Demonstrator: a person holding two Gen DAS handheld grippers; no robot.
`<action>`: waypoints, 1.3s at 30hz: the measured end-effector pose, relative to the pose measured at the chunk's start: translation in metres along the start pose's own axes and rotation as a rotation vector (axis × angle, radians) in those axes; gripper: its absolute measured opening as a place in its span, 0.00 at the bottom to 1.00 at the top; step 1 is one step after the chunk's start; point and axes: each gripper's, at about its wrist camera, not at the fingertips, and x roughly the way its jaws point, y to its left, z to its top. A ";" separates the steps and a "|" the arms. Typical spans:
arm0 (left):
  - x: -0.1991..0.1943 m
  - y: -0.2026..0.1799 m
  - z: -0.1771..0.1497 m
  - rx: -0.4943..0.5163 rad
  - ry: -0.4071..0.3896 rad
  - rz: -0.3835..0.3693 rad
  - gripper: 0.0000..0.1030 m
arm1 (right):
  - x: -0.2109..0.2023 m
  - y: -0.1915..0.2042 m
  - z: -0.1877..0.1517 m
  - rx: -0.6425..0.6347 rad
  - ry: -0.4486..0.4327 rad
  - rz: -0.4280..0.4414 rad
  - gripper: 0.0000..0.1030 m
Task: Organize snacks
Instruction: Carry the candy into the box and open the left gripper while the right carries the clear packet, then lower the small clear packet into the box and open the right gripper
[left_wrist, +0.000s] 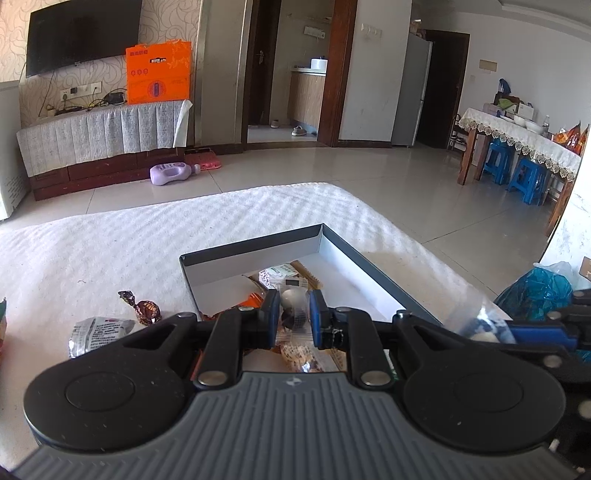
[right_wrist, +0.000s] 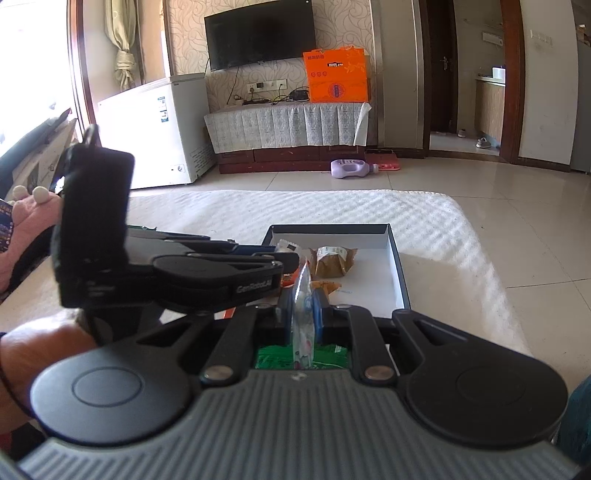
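The left hand-held gripper pinches a clear-wrapped snack directly over the open box, while the right hand-held gripper clamps an upright sachet at the box's near edge.

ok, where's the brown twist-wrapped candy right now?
In the left wrist view, the brown twist-wrapped candy lies on the white tablecloth, outside the box to its left, just beyond the silver snack packet.

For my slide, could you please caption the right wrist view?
Right gripper pinches a clear snack packet above the shallow box holding wrapped snacks.
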 end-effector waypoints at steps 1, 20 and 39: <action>0.004 0.000 0.000 -0.003 0.004 0.000 0.20 | 0.000 -0.001 0.000 0.001 0.000 0.000 0.14; 0.067 -0.012 0.008 0.033 0.059 0.000 0.27 | 0.005 -0.013 -0.001 0.002 0.028 -0.002 0.14; 0.040 -0.006 0.004 0.033 0.028 -0.008 0.64 | 0.008 -0.018 0.001 0.041 0.005 -0.021 0.14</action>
